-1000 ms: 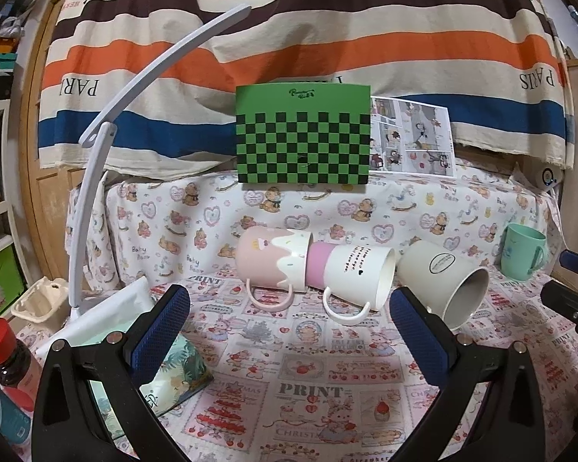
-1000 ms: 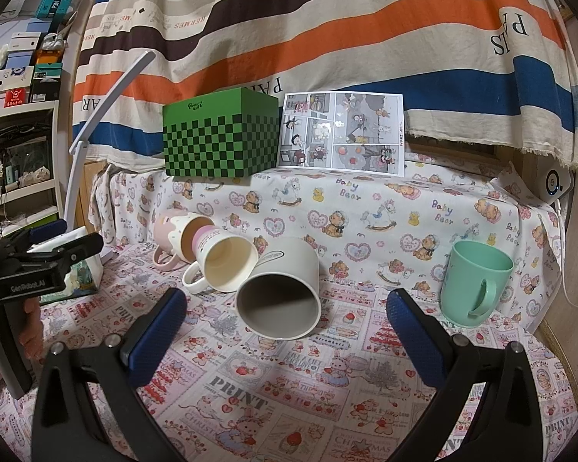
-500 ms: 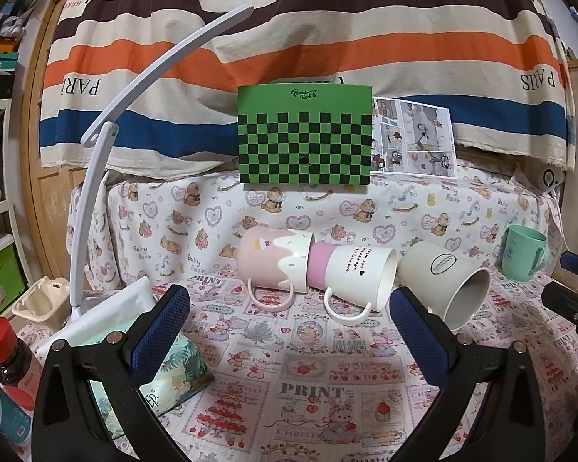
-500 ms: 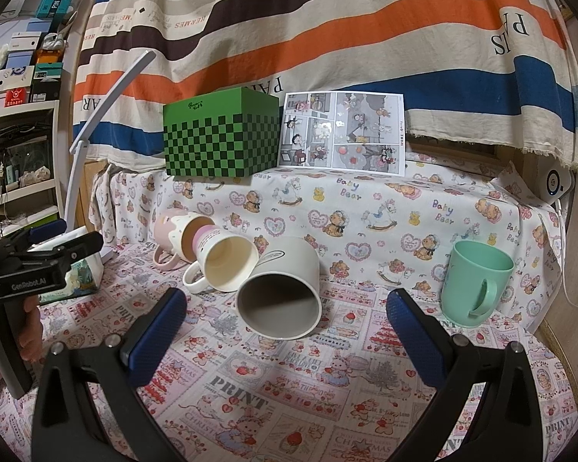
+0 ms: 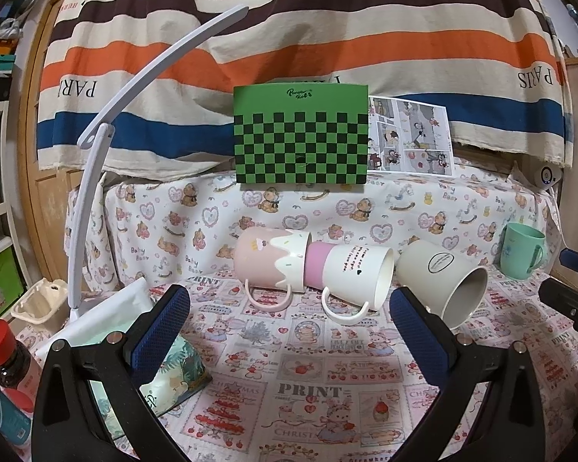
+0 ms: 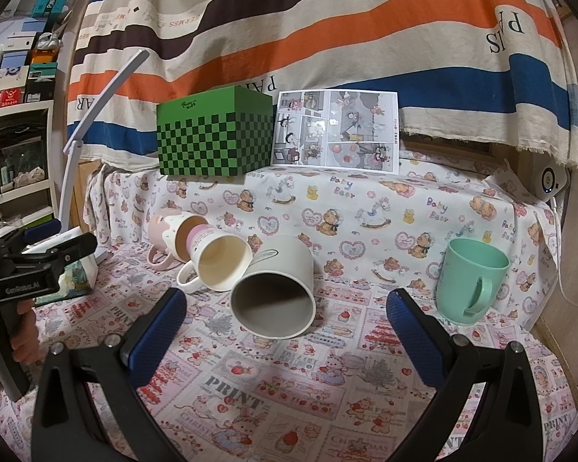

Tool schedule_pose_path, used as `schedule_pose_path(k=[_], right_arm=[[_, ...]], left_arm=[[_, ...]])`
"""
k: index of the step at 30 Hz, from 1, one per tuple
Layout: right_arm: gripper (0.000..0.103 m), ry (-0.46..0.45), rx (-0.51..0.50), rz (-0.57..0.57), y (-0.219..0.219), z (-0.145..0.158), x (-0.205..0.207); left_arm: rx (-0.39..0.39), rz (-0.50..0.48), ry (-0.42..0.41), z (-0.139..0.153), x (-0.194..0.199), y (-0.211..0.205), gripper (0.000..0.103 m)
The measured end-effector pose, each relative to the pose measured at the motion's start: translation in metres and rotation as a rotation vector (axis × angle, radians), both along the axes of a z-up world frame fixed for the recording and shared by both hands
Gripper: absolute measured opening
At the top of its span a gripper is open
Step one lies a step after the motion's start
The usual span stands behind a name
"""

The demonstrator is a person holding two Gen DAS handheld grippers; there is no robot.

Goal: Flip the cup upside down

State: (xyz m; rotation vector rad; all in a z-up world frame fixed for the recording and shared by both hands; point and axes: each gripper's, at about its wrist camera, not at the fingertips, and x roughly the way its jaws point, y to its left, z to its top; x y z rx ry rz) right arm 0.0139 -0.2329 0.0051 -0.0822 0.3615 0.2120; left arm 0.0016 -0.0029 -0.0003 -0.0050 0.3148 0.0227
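Striped drape behind; printed cloth on desk (image 6: 327,385). Green cup (image 6: 470,285) — upright, far right, untouched; three mugs (image 6: 273,292) lie tipped beside it. My right hand-held gripper (image 6: 285,331) and left hand-held gripper (image 5: 289,331) — both spread wide, empty. Flip not begun.

Right tool (image 6: 287,331) gapes wide; grey cup (image 6: 275,288) lies sideways, seemingly touching cream mug (image 6: 219,263).

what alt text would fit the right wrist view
Open right gripper hovers over a printed tablecloth, facing three mugs lying on their sides: pink, white and cream. A green mug stands upright at right; a checkered box sits behind.
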Motion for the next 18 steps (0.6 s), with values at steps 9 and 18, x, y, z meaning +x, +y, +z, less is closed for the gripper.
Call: schedule_pose_path(k=[9,18], right_arm=[[0.103,0.111,0.048,0.052,0.004,0.039,0.009],[0.103,0.462,0.086,0.098,0.012,0.091,0.092]], left_arm=[[-0.018,0.0,0.033,-0.001,0.008,0.004,0.103],[-0.016,0.028,0.007,0.0,0.004,0.006,0.103]])
